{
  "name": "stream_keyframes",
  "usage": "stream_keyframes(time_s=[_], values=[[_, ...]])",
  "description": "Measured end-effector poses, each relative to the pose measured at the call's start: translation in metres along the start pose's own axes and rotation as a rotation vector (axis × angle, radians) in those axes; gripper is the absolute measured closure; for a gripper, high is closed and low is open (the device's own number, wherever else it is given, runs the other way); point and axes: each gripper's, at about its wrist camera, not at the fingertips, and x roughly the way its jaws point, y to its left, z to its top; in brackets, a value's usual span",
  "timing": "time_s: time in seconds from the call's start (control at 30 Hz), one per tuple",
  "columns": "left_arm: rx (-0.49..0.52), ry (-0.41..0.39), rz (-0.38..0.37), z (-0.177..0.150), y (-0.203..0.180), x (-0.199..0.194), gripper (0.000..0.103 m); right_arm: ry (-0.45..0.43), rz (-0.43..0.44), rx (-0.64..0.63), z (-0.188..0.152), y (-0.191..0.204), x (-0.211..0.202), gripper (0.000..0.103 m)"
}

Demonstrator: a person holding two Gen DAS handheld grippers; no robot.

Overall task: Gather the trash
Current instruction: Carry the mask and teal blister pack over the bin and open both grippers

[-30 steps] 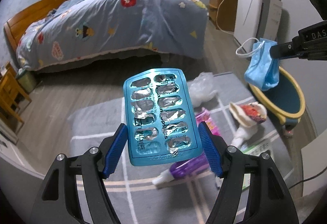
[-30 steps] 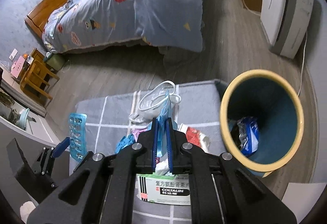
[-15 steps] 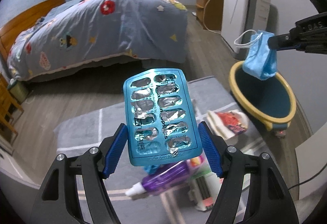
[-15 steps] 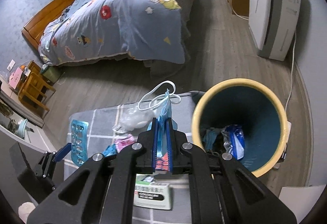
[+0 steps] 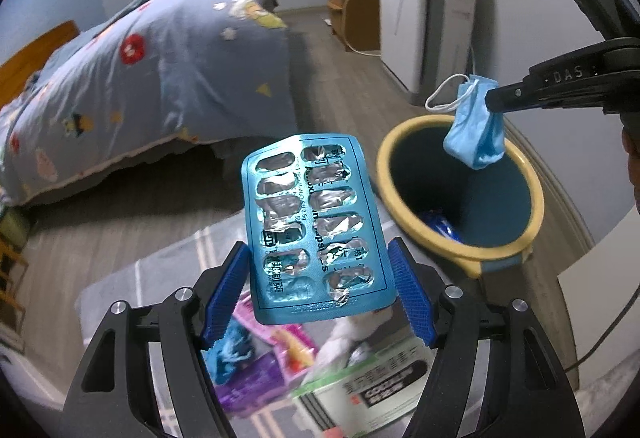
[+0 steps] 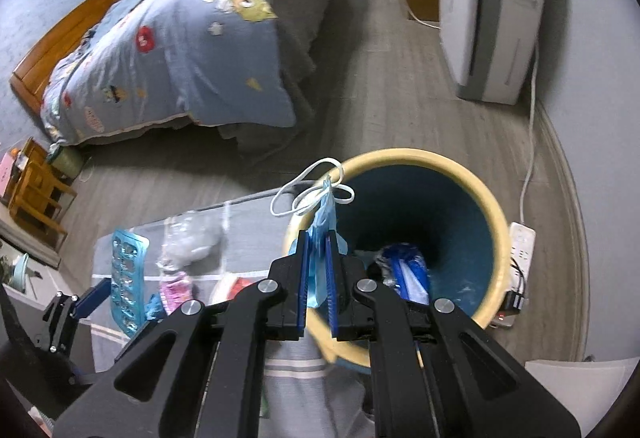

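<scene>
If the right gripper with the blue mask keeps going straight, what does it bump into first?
Probably the bin: the right gripper points at its near rim and open mouth, though depth is hard to judge.

face mask [image 5: 476,136] carried over bin [image 5: 536,206], blister pack [image 5: 316,226] nearer bin

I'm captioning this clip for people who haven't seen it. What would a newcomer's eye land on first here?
First, the empty blue blister pack standing upright between the jaws of the left gripper, filling the middle of the left wrist view. Next, the crumpled blue face mask pinched in the right gripper, dangling over the yellow-rimmed bin at right. Behind both, a bed with a cartoon-patterned blue duvet takes up the upper left.
</scene>
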Motion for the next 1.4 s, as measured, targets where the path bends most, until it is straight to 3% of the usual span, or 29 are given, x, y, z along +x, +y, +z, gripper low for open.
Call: stream_keyframes(time_s=[0.43, 0.83, 1.1, 1.4], values=[[0.085, 0.023, -0.072, 0.030, -0.047, 0.028, 0.032, 0.039, -0.105, 0.082, -0.004, -0.063, 0.018, 0.096], [0.130, 0.085, -0.199, 0.044, -0.086, 0.064, 0.032, 0.036, -0.239, -0.005, -0.006, -0.082, 0.030, 0.096], [0.186, 0.097, -0.192, 0.051, -0.102, 0.091, 0.032, 0.035, -0.286, -0.030, -0.008, -0.094, 0.044, 0.096], [0.182, 0.106, -0.176, 0.060, -0.109, 0.114, 0.028, 0.043, -0.246, 0.032, -0.006, -0.097, 0.051, 0.095]])
